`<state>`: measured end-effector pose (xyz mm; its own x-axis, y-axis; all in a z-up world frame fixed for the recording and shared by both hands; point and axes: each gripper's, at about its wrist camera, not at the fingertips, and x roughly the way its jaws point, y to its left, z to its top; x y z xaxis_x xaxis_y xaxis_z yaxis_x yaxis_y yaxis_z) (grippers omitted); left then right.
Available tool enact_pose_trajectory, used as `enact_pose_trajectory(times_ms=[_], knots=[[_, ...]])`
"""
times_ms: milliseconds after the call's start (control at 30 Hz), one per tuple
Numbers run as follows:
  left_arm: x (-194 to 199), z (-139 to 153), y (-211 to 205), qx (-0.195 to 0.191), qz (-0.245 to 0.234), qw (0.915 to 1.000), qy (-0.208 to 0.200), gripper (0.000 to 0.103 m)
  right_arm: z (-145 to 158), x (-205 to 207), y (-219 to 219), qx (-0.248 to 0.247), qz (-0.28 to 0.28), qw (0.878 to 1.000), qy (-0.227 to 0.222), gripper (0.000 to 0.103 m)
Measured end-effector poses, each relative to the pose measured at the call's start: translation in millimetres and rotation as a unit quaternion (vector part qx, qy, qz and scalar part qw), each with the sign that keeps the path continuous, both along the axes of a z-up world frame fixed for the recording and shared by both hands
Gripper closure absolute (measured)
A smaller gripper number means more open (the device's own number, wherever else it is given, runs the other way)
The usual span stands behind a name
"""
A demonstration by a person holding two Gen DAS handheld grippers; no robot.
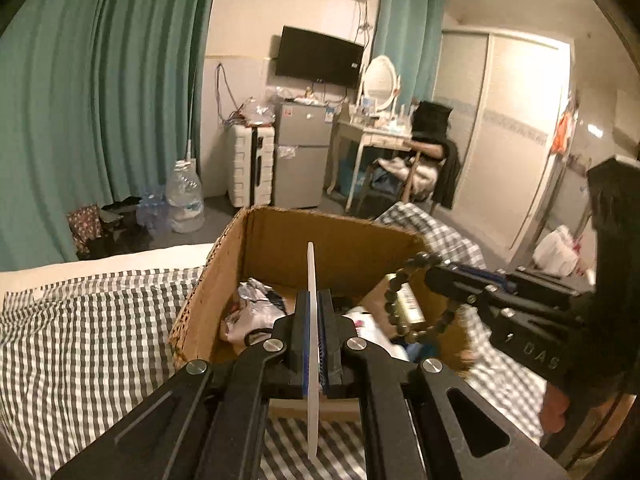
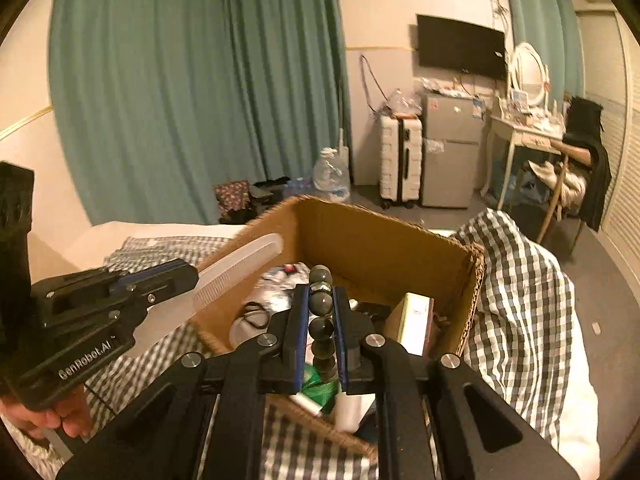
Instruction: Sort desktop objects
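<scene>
An open cardboard box point(image 1: 280, 240) point(image 2: 384, 236) stands on a checked bedspread, with several small items inside. My left gripper point(image 1: 316, 304) is shut on a white comb point(image 1: 313, 344), held edge-on above the box's near wall. From the right wrist view, the comb point(image 2: 236, 268) sticks out of the left gripper point(image 2: 188, 276) over the box's left rim. My right gripper point(image 2: 321, 296) is shut on a bracelet of dark round beads point(image 2: 322, 304) above the box. The bead bracelet point(image 1: 404, 300) hangs as a loop from the right gripper point(image 1: 432, 276) over the box's right side.
A checked bedspread point(image 1: 80, 328) covers the bed; a bunched fold point(image 2: 516, 280) rises right of the box. Beyond lie water bottles point(image 1: 184, 196), a white suitcase point(image 1: 250, 164), a small fridge point(image 1: 302, 156) and a dressing table with chair point(image 1: 420, 152). A hand point(image 2: 52, 416) holds the left gripper.
</scene>
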<state>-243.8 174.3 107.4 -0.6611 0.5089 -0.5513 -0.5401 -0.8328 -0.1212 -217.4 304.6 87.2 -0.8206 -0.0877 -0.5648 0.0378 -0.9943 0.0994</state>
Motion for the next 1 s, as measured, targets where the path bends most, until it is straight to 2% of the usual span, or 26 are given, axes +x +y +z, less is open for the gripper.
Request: enact_pose_trajectory(times_ms=[67,100,133,167,200,267,400,467,533,633,700,767,800,833,867,900,933,1000], knots=[[-10,-12,7,-0.002,0.008,0.9999,-0.007,0.096,-9,-8,5,-0.002,-0.013,1.0,-0.011,0.089],[-14,-18,7,-0.001,0.019,0.9998,-0.012,0.083,-13,-12,7,-0.001,-0.024,1.0,-0.017,0.063],[-18,-24,8,-0.004,0.029,0.9994,-0.018,0.064,-17,-12,11,0.002,-0.045,0.999,-0.015,0.022],[-19,-30,6,-0.012,0.046,0.9985,-0.026,0.024,-18,-8,12,0.003,-0.059,0.998,-0.007,0.01],[-18,-35,5,-0.022,0.075,0.9965,-0.028,0.002,-18,-2,15,-0.001,-0.073,0.997,0.009,0.009],[-12,-37,-5,-0.014,0.117,0.993,-0.01,0.0,-17,5,23,-0.021,-0.08,0.996,0.017,0.009],[1,-34,-28,-0.022,0.149,0.9882,-0.028,0.0,-9,18,30,-0.028,-0.09,0.995,0.009,0.009],[10,-25,-39,-0.033,0.168,0.985,-0.023,0.0,0,27,29,-0.026,-0.091,0.995,0.015,0.009],[21,-13,-50,-0.045,0.188,0.9812,-0.009,0.0,16,37,26,-0.025,-0.089,0.995,0.024,0.0],[40,4,-61,-0.057,0.194,0.9793,0.011,0.0,38,49,11,-0.018,-0.069,0.997,0.03,0.0],[52,10,-71,-0.057,0.206,0.9768,0.019,0.0,42,55,-4,0.005,-0.059,0.998,0.026,0.0],[63,8,-83,-0.051,0.221,0.9736,0.022,0.0,27,62,-22,0.044,-0.074,0.996,0.017,0.0],[73,2,-90,-0.05,0.238,0.9695,0.029,0.0,16,67,-28,0.053,-0.09,0.994,0.017,0.0],[84,-7,-97,-0.05,0.262,0.9632,0.035,0.0,-2,73,-36,0.054,-0.113,0.992,0.014,0.0],[97,-23,-105,-0.048,0.298,0.9526,0.039,0.0,-22,80,-42,0.038,-0.118,0.992,0.014,0.0],[104,-32,-110,-0.042,0.313,0.9481,0.037,0.0,-36,82,-48,0.022,-0.101,0.995,0.008,0.0],[111,-45,-116,-0.029,0.316,0.9478,0.031,0.0,-53,80,-56,0.012,-0.066,0.998,-0.013,0.0],[111,-59,-119,-0.027,0.307,0.9511,0.015,0.0,-74,66,-71,0.043,-0.042,0.996,-0.06,0.0]])
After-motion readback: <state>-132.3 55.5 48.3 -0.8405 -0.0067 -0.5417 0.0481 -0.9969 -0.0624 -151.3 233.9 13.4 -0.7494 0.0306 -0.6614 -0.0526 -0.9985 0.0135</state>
